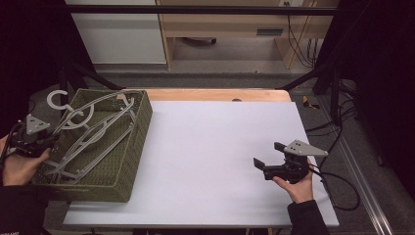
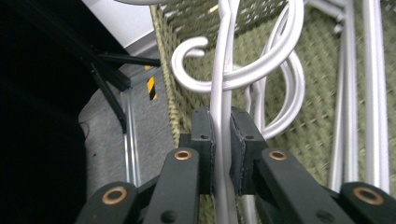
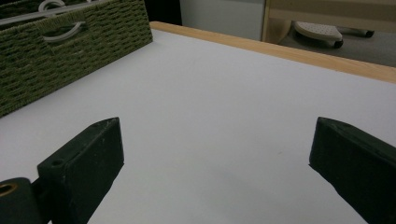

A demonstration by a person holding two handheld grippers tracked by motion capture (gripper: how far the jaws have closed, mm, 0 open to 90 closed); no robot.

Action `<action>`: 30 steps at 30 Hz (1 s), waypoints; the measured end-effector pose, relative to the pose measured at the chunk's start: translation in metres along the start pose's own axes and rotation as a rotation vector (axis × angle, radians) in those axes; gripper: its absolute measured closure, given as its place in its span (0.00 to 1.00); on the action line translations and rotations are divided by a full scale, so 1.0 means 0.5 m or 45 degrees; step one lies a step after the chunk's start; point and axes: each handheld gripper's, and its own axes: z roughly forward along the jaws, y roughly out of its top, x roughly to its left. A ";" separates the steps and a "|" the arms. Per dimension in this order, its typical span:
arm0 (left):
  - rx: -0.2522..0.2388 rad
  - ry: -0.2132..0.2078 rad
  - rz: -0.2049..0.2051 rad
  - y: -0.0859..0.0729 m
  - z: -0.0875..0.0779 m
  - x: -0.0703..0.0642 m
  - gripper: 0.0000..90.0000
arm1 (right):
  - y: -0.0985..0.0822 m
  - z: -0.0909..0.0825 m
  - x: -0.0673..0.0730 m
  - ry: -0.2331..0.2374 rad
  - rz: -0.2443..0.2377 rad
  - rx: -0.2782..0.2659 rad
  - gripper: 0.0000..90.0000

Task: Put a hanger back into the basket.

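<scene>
The hanger (image 2: 223, 93), a silver metal one, lies in the green woven basket (image 1: 128, 161) among other hangers (image 1: 93, 134), and the left gripper (image 2: 222, 135) has it clamped: in the left gripper view the two black pads (image 2: 203, 140) press on a thin doubled rod of the hanger from both sides, with no gap left. Just beyond the pads the rod runs up past a curled hook (image 2: 191, 60) and wide silver loops that rest on the basket's woven floor. In the high view the left gripper (image 1: 34, 139) sits at the basket's near left corner, held by the person's left hand (image 1: 17, 166), and the pile of hangers slants across the basket from that corner toward its far side, with one hook (image 1: 61, 100) poking over the far left rim. The basket stands on the left end of the white table (image 1: 210, 147), its right wall just beside the bare middle. Well apart from the basket, toward the table's right edge, the right gripper (image 1: 269, 155) hovers low in the right hand (image 1: 296, 186). Its jaws stand wide apart with nothing between them; the right gripper view looks across bare table toward the basket's (image 3: 60, 51) side wall.
</scene>
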 end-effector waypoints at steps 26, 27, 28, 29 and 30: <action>0.139 -0.217 -0.073 -0.002 0.042 -0.048 0.67 | 0.000 0.000 0.000 -0.001 -0.003 0.003 0.03; 0.114 -0.234 -0.101 -0.002 0.038 -0.046 0.66 | 0.000 -0.001 0.000 -0.001 -0.003 0.003 0.03; 0.094 -0.256 -0.130 -0.002 0.034 -0.043 0.64 | 0.000 -0.001 0.000 0.000 -0.002 0.002 0.03; 0.072 -0.260 -0.145 0.000 0.030 -0.042 0.61 | 0.000 -0.001 0.000 0.000 -0.001 0.001 0.03; 0.053 -0.259 -0.151 0.001 0.025 -0.042 0.61 | 0.000 -0.001 0.000 0.000 -0.001 0.001 0.03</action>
